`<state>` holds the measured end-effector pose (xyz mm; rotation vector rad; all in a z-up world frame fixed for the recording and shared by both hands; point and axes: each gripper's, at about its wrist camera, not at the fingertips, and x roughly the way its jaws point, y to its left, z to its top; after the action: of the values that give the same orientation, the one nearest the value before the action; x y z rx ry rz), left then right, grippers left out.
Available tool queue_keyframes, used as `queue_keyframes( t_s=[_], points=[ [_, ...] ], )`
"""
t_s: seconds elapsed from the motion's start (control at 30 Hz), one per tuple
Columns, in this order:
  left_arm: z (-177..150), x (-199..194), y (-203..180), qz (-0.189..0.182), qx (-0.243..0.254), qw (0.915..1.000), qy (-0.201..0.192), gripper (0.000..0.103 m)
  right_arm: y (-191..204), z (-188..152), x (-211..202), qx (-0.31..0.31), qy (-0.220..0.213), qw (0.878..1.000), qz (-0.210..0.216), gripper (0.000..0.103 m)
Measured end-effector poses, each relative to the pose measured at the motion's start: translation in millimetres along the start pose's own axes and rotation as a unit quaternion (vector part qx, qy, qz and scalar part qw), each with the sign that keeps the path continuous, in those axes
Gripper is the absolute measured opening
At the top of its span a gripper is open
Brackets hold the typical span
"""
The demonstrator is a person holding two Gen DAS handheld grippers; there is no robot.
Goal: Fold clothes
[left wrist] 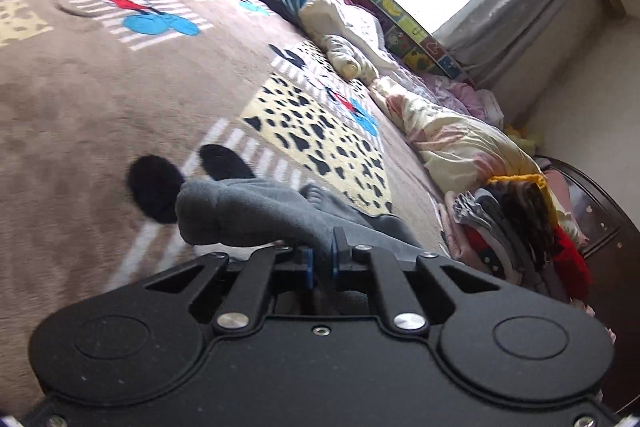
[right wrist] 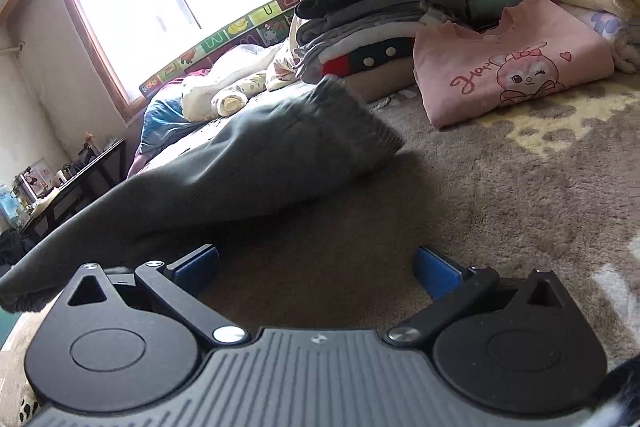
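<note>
A grey garment [left wrist: 244, 211] hangs bunched above the brown cartoon-print blanket [left wrist: 80, 115], and my left gripper [left wrist: 321, 259] is shut on a fold of it, blue pads pressed together. In the right wrist view the same grey garment [right wrist: 224, 171] stretches from lower left up to its ribbed hem near the clothes stack, partly blurred. My right gripper [right wrist: 316, 269] stands open just over the blanket [right wrist: 460, 195], with nothing between its blue pads [right wrist: 434, 273]; the grey cloth passes just left of its left finger.
A stack of folded clothes [right wrist: 372, 11] and a folded pink cartoon sweatshirt [right wrist: 508, 63] sit on the blanket ahead of the right gripper. Rumpled quilts [left wrist: 452, 135] line the window side of the bed. A dark side table [right wrist: 72, 183] stands beyond the bed.
</note>
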<state>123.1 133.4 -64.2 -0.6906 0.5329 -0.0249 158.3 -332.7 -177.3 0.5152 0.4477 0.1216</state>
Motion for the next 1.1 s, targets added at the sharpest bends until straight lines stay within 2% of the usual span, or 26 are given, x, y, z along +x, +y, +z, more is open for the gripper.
queue_keyframes(
  t_s=[0.13,0.2,0.27,0.33,0.4,0.47,0.57,0.67,0.8,0.93,0.97,1.0,1.03,1.1],
  points=[
    [-2,-33,47,0.054,-0.025,0.9982,-0.003,0.007,-2,-1,-8,0.023,0.009,1.0,0.007,0.103],
    [-4,-43,68,0.079,-0.039,0.9961,0.008,0.018,-4,-1,-12,0.034,0.014,0.999,0.011,0.103],
    [-5,-51,81,0.103,-0.059,0.9929,0.007,0.045,-2,-3,-18,0.045,0.021,0.999,0.01,0.103],
    [-5,-61,84,0.116,-0.059,0.9914,-0.011,0.053,4,-3,-25,0.044,0.017,0.999,0.01,0.103],
    [-1,-67,82,0.117,-0.04,0.9922,-0.015,0.056,10,-2,-34,0.041,0.012,0.999,0.01,0.103],
    [0,-64,76,0.108,-0.028,0.9937,-0.01,0.06,24,1,-44,0.006,-0.004,1.0,0.008,0.103],
    [1,-59,66,0.094,-0.01,0.9955,-0.002,0.065,52,12,-52,-0.072,-0.022,0.997,0.024,0.102],
    [0,-51,59,0.082,0.002,0.9966,0.008,0.065,80,29,-43,-0.157,-0.016,0.987,0.036,0.101],
    [-10,-32,57,0.07,-0.034,0.996,0.044,0.065,102,49,-6,-0.226,0.03,0.972,0.051,0.101],
    [-14,-12,68,0.054,-0.105,0.9901,0.076,0.067,116,55,31,-0.273,0.066,0.958,0.065,0.101],
    [-14,-7,71,0.052,-0.118,0.9884,0.081,0.07,119,55,36,-0.278,0.082,0.954,0.074,0.098],
    [-13,0,73,0.054,-0.124,0.9874,0.082,0.07,121,54,42,-0.283,0.098,0.95,0.083,0.089],
    [-11,6,76,0.061,-0.135,0.9852,0.086,0.072,124,53,45,-0.29,0.111,0.946,0.088,0.059],
    [-6,18,81,0.068,-0.159,0.9812,0.087,0.072,128,47,42,-0.308,0.124,0.938,0.101,0.041]
  ],
)
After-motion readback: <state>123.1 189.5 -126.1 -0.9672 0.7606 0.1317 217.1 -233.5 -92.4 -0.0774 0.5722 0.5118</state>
